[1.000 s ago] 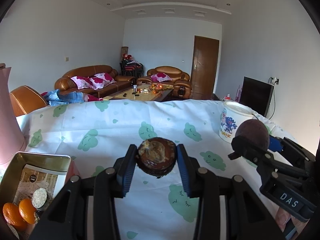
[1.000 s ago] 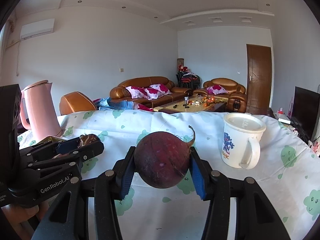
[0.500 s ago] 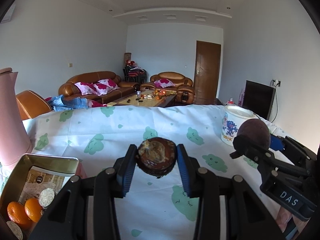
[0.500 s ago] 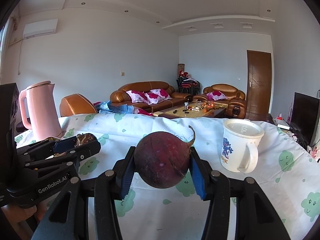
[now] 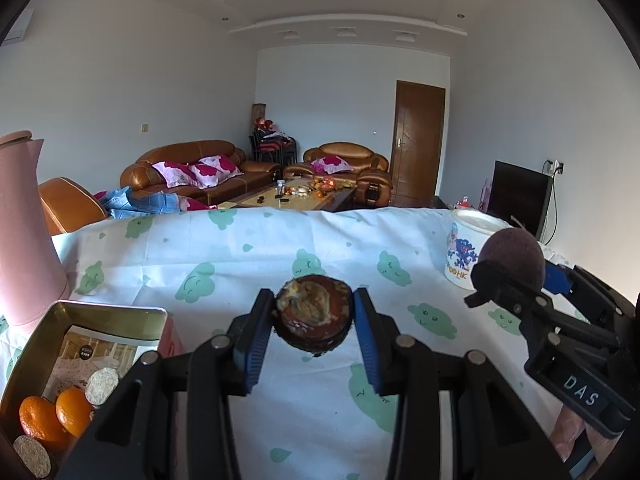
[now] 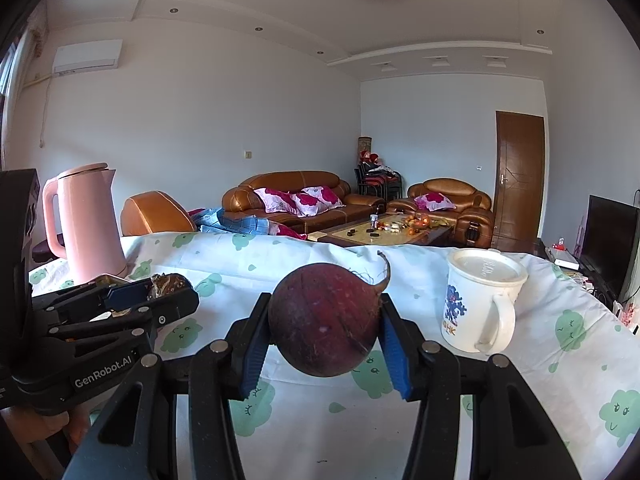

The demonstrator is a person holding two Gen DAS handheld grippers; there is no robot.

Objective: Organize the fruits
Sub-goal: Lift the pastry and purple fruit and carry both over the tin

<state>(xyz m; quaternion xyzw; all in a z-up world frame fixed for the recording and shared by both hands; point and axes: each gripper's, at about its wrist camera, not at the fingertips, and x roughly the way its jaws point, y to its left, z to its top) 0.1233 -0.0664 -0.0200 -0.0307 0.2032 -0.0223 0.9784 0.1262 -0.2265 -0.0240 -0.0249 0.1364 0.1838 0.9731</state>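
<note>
My left gripper (image 5: pixel 314 314) is shut on a halved dark fruit (image 5: pixel 312 304), held above the table with its yellowish pulp facing up. My right gripper (image 6: pixel 326 334) is shut on a whole round dark-red fruit (image 6: pixel 324 316) with a curled stem. The two are side by side: the right gripper (image 5: pixel 516 276) with the whole fruit (image 5: pixel 514 250) shows at the right of the left wrist view, and the left gripper (image 6: pixel 160 294) with the half fruit (image 6: pixel 168 282) at the left of the right wrist view. An open metal tin (image 5: pixel 100 312) at lower left holds two oranges (image 5: pixel 52 416) and round biscuits.
The table wears a white cloth (image 5: pixel 280 248) with green prints. A pink kettle (image 6: pixel 86 220) stands at the far left behind the tin. A lidded white mug (image 6: pixel 480 300) stands at the right. Sofas and a coffee table lie beyond the far edge.
Both grips are the same. The table and tin sit slightly lower in both views than a second ago; neither fruit has shifted between its pads.
</note>
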